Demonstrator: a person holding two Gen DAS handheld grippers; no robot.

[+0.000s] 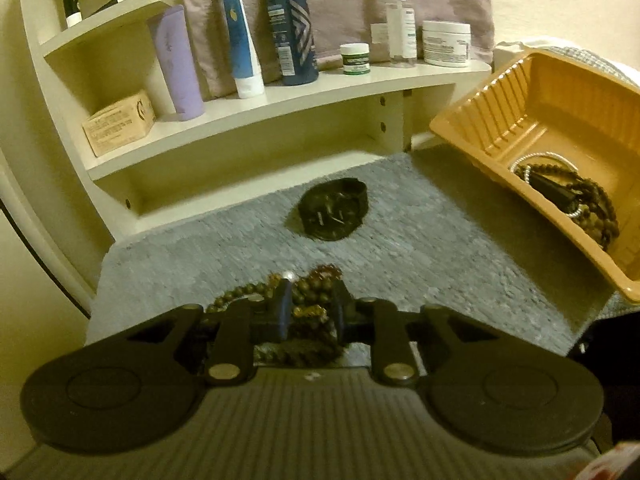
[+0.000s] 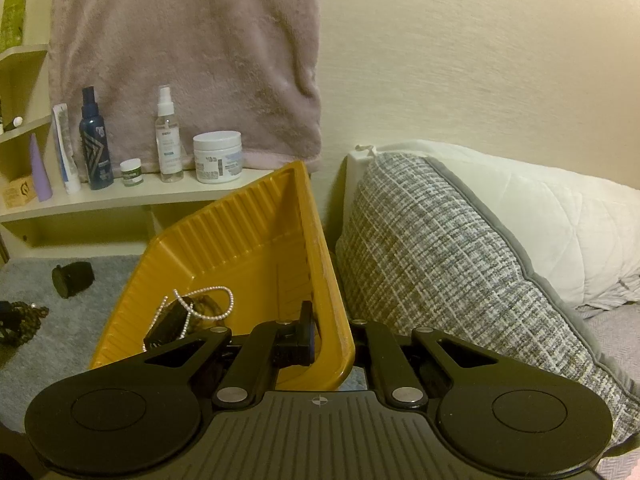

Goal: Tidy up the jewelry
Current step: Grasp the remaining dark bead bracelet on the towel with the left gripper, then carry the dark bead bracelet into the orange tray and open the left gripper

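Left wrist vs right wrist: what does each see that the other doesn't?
Left wrist only: the left tongs closing around the brown bead strands, and the cardboard box's printed label.

Right wrist only: the right tongs shut on the yellow tray's rim, the tweed pillow, and the green bottle.

Both: tray, black watch, and shelf toiletries.

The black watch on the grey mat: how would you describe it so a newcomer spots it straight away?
Start at the cream shelf unit lined with bottles and jars. Just in front of its base lies a grey mat, and the black watch sits alone near the mat's middle. Unlike the brown bead bracelets nearer the camera and the jewelry in the orange tray, it is solid black and unbeaded.
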